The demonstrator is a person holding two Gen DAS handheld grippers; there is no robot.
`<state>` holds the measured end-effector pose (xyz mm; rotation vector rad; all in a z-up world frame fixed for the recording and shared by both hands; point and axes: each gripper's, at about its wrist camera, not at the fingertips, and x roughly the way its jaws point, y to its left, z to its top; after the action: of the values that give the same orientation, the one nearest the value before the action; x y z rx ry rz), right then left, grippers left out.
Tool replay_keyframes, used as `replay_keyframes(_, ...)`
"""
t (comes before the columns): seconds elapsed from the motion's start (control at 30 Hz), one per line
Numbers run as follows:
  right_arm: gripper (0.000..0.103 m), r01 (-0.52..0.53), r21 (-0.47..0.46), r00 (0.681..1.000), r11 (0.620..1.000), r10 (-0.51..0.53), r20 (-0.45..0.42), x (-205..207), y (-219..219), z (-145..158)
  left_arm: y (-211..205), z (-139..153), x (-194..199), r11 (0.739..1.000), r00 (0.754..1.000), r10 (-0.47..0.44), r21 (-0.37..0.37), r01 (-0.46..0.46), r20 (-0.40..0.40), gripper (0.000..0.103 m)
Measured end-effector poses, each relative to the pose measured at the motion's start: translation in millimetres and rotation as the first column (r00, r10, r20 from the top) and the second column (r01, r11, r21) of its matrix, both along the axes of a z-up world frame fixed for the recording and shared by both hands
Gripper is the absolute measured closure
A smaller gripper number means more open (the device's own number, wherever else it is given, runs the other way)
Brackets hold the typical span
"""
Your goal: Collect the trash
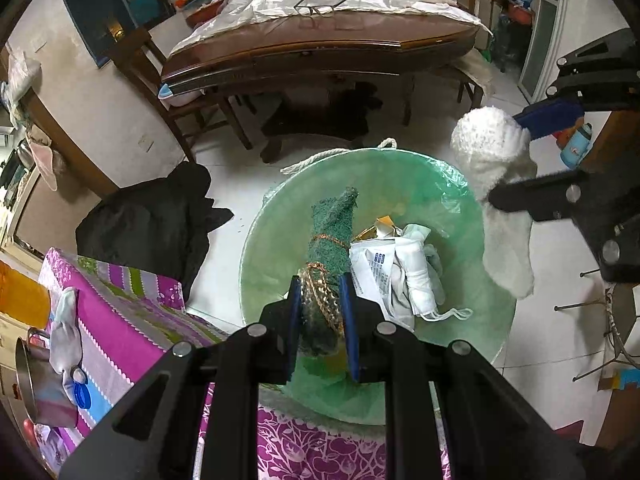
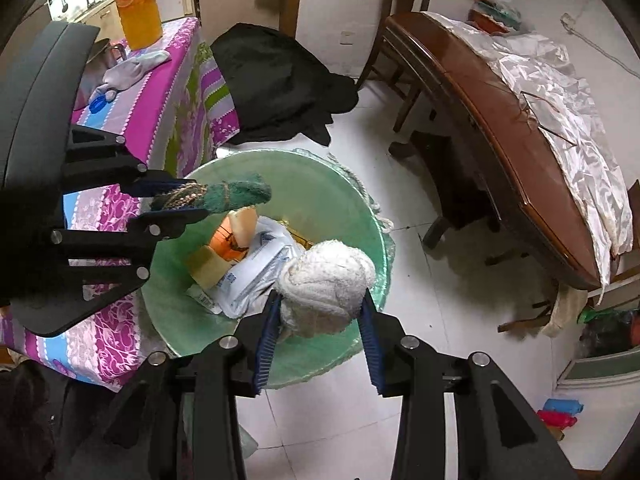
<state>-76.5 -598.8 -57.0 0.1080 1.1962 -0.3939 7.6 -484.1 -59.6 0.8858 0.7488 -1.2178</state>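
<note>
1. Landmark: a round bin lined with a pale green bag (image 1: pixel 460 200) (image 2: pixel 320 184) stands on the white tiled floor. All positions below are given relative to it.
2. Left gripper (image 1: pixel 320 312) (image 2: pixel 176 200): held over the bin's near rim in its own view. The jaws are pinched on a green scouring pad (image 1: pixel 334 220) (image 2: pixel 240 194) wrapped in gold-brown mesh. The pad sticks out past the blue fingertips (image 1: pixel 348 300) and hangs above the bin's contents without touching them.
3. Right gripper (image 2: pixel 320 312) (image 1: pixel 516 160): held over the bin's rim on the side opposite the patterned table. The jaws are closed against both sides of a white knitted sock (image 2: pixel 328 280) (image 1: pixel 492 152). The sock's rounded end bulges forward between the fingers; in the left wrist view the rest of it hangs down outside the rim.
4. Inside the bin: a white printed wrapper (image 1: pixel 372 268) (image 2: pixel 256 268), a white face mask (image 1: pixel 420 280), and orange and tan packaging (image 2: pixel 228 240).
5. Beside the bin: a table with a purple and pink patterned cloth (image 1: pixel 132 312) (image 2: pixel 176 92) touches or nearly touches the rim. It carries a metal mug (image 1: pixel 36 384), a blue cap (image 1: pixel 82 394) (image 2: pixel 98 104) and a jar of orange liquid (image 2: pixel 136 4).
6. Beyond the bin: a black garment (image 1: pixel 160 220) (image 2: pixel 276 80) lies heaped on the floor, and a dark wooden table (image 1: pixel 320 48) (image 2: pixel 500 128) stands further off.
</note>
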Motion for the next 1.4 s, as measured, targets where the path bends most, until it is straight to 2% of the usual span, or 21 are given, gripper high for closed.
replay_keyframes(0.03, 0.044, -0.003, 0.001, 1.000, 1.000, 0.003, 0.002, 0.7, 0.1, -0.4, 0.5, -0.5, -0.5, 1.000, 1.000, -0.005, -0.004, 0.005, 0.009, 0.079)
replay_keyframes(0.1, 0.040, -0.001, -0.011, 1.000, 1.000, 0.001, 0.015, 2.4, 1.4, -1.0, 1.1, -3.7, -0.3, 1.000, 0.999, 0.005, -0.003, -0.005, 0.039, 0.037)
replay_keyframes(0.33, 0.041, 0.019, -0.011, 0.999, 1.000, -0.019, 0.044, 2.5, 1.4, 0.1, 8.7, -4.2, -7.5, 0.999, 0.992, 0.023, -0.045, -0.017, 0.128, 0.039)
replay_keyframes(0.47, 0.040, 0.042, -0.040, 0.994, 0.998, -0.037, 0.106, -5.6, 4.7, 10.7, 25.3, 6.6, -10.0, 0.990, 0.983, 0.079, -0.127, -0.058, 0.168, 0.039)
replay_keyframes(0.5, 0.039, 0.050, -0.054, 0.989, 0.997, -0.042, 0.145, -11.1, 8.6, 16.8, 35.4, 10.5, -12.2, 0.984, 0.975, 0.102, -0.164, -0.070, 0.199, 0.039)
replay_keyframes(0.57, 0.025, 0.077, -0.081, 0.970, 0.994, -0.056, 0.236, -25.2, 19.2, 27.9, 52.8, 16.2, -17.6, 0.975, 0.963, 0.125, -0.210, -0.075, 0.237, 0.037)
replay_keyframes(0.6, 0.023, 0.097, -0.103, 0.955, 0.990, -0.063, 0.291, -35.2, 27.7, 33.6, 64.5, 20.0, -20.3, 0.968, 0.958, 0.141, -0.238, -0.080, 0.248, 0.030)
replay_keyframes(0.67, 0.008, 0.120, -0.136, 0.918, 0.983, -0.058, 0.392, -55.4, 47.2, 43.0, 88.3, 26.7, -24.2, 0.951, 0.959, 0.161, -0.296, -0.087, 0.234, 0.019)
replay_keyframes(0.7, 0.005, 0.131, -0.143, 0.893, 0.981, -0.054, 0.446, -67.2, 59.7, 46.8, 102.5, 29.9, -25.9, 0.942, 0.960, 0.170, -0.322, -0.091, 0.224, 0.019)
replay_keyframes(0.73, 0.005, 0.146, -0.150, 0.873, 0.978, -0.055, 0.485, -76.6, 68.8, 49.3, 114.9, 32.4, -27.9, 0.935, 0.957, 0.185, -0.342, -0.100, 0.225, 0.018)
replay_keyframes(0.77, 0.005, 0.172, -0.154, 0.836, 0.973, -0.061, 0.545, -91.8, 84.5, 52.3, 125.4, 35.2, -30.3, 0.928, 0.954, 0.197, -0.358, -0.106, 0.227, 0.013)
replay_keyframes(0.8, 0.005, 0.187, -0.148, 0.813, 0.971, -0.069, 0.578, -101.7, 94.2, 54.2, 138.7, 39.1, -32.0, 0.918, 0.951, 0.213, -0.379, -0.116, 0.223, 0.007)
replay_keyframes(0.9, 0.005, 0.250, -0.098, 0.733, 0.963, -0.122, 0.670, -132.3, 121.2, 57.1, 170.5, 50.9, -34.4, 0.880, 0.949, 0.257, -0.451, -0.150, 0.185, 0.006)
replay_keyframes(0.93, 0.005, 0.281, -0.091, 0.706, 0.955, -0.141, 0.695, -142.7, 132.2, 57.9, 183.1, 56.4, -35.1, 0.860, 0.942, 0.287, -0.481, -0.173, 0.174, 0.006)
replay_keyframes(1.03, 0.005, 0.354, -0.119, 0.671, 0.928, -0.163, 0.724, -165.9, 158.0, 59.7, 212.9, 66.3, -38.3, 0.811, 0.929, 0.341, -0.544, -0.213, 0.145, 0.006)
replay_keyframes(1.1, 0.005, 0.409, -0.133, 0.600, 0.903, -0.156, 0.784, -186.7, 181.9, 60.3, 227.8, 66.7, -40.0, 0.796, 0.912, 0.383, -0.553, -0.246, 0.145, 0.006)
replay_keyframes(1.13, 0.005, 0.432, -0.128, 0.561, 0.893, -0.155, 0.813, -197.0, 193.6, 60.2, 232.6, 66.3, -40.4, 0.797, 0.911, 0.389, -0.546, -0.258, 0.139, 0.006)
replay_keyframes(1.17, 0.005, 0.447, -0.117, 0.545, 0.887, -0.167, 0.822, -203.7, 200.4, 59.1, 238.5, 65.9, -40.9, 0.800, 0.915, 0.385, -0.539, -0.265, 0.122, 0.006)
replay_keyframes(1.23, 0.005, 0.476, -0.105, 0.537, 0.873, -0.195, 0.821, -210.6, 209.9, 57.0, 251.7, 67.2, -41.6, 0.779, 0.920, 0.385, -0.560, -0.281, 0.074, 0.006)
replay_keyframes(1.3, 0.005, 0.489, -0.104, 0.542, 0.866, -0.208, 0.814, -215.3, 217.2, 52.1, 260.2, 69.3, -45.0, 0.767, 0.924, 0.379, -0.577, -0.280, 0.054, 0.006)
replay_keyframes(1.4, 0.005, 0.521, -0.122, 0.585, 0.845, -0.248, 0.772, -214.3, 225.1, 44.6, 275.3, 74.6, -55.9, 0.740, 0.923, 0.382, -0.616, -0.272, 0.051, 0.006)
